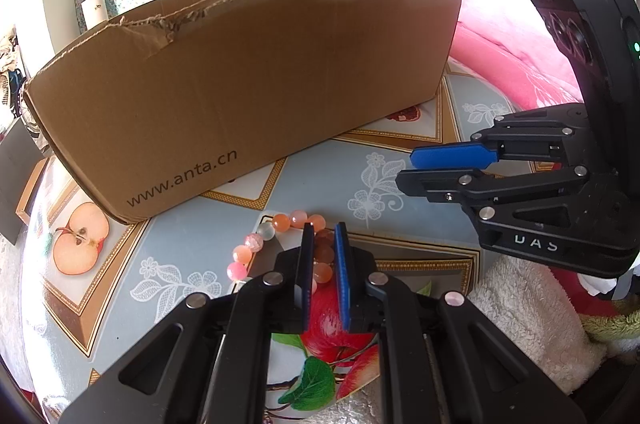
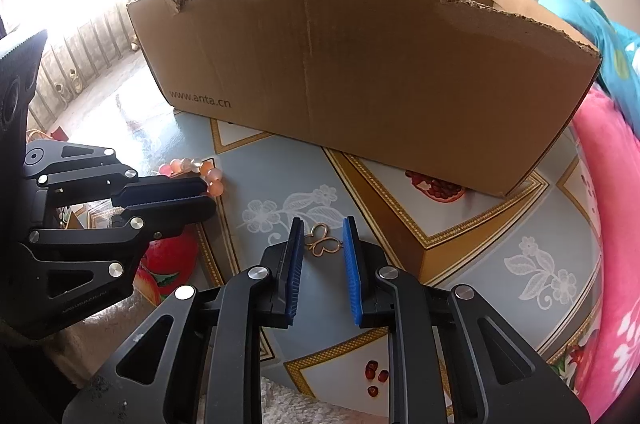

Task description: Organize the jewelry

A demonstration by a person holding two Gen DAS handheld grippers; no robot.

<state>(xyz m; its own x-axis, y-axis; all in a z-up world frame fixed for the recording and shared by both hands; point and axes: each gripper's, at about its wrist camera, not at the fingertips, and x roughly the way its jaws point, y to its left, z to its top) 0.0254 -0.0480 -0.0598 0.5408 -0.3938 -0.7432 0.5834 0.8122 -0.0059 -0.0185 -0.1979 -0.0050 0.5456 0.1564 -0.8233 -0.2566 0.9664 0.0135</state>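
A bead bracelet (image 1: 256, 244) of pink, orange and clear beads lies on the patterned tablecloth. My left gripper (image 1: 323, 230) is shut on the bracelet's near side; it also shows in the right wrist view (image 2: 208, 194), where the beads (image 2: 188, 166) sit by its tips. A gold butterfly pendant (image 2: 322, 242) lies on the cloth between the fingertips of my open right gripper (image 2: 322, 226), which touches nothing. The right gripper also shows in the left wrist view (image 1: 406, 168). A brown cardboard box (image 1: 248, 88), open on top, stands just behind both.
The table's cloth (image 2: 500, 244) bears fruit and flower prints. A pink quilt (image 1: 516, 36) lies to the right and a white towel (image 1: 528, 308) at the near edge. The box (image 2: 360, 64) blocks the far side.
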